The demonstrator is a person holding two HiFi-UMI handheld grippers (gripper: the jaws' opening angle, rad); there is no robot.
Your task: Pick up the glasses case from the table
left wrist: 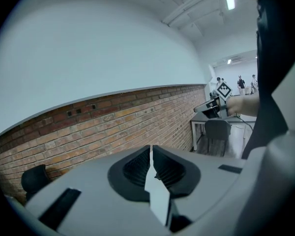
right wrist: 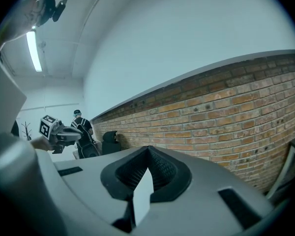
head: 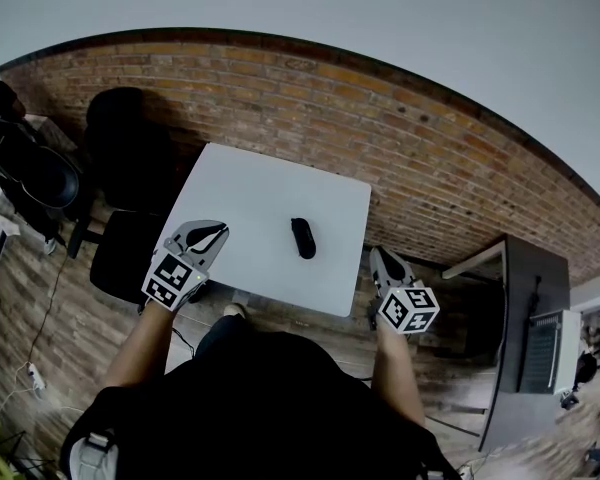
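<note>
Clearly the glasses case (head: 303, 238) lies on the white tabletop (head: 250, 183), toward its near edge and right of its middle, with nothing touching it. It is a dark, slim oblong, and its long axis runs away from the person, the far end leaning a little to the left in the head view.

The case sits between the two tools. The left tongs (head: 217, 232) hover over the tabletop's near left side, so the case lies to their right. The right tongs (head: 380, 259) hang just off the tabletop's right edge, so the case lies to their left and a little farther out. Both stand well apart from the case, and neither looks plainly nearer than the other.

Both gripper views look over the tabletop at the brick wall (right wrist: 226, 107), and neither shows the case. In the left gripper view the left tongs (left wrist: 151, 154) are clenched pad against pad with nothing between them. In the right gripper view the right tongs (right wrist: 147, 156) are likewise clenched and empty.

As I judge it, whichever tool goes in must first spread its jaws, then dip toward the case and close across its narrow width.
</note>
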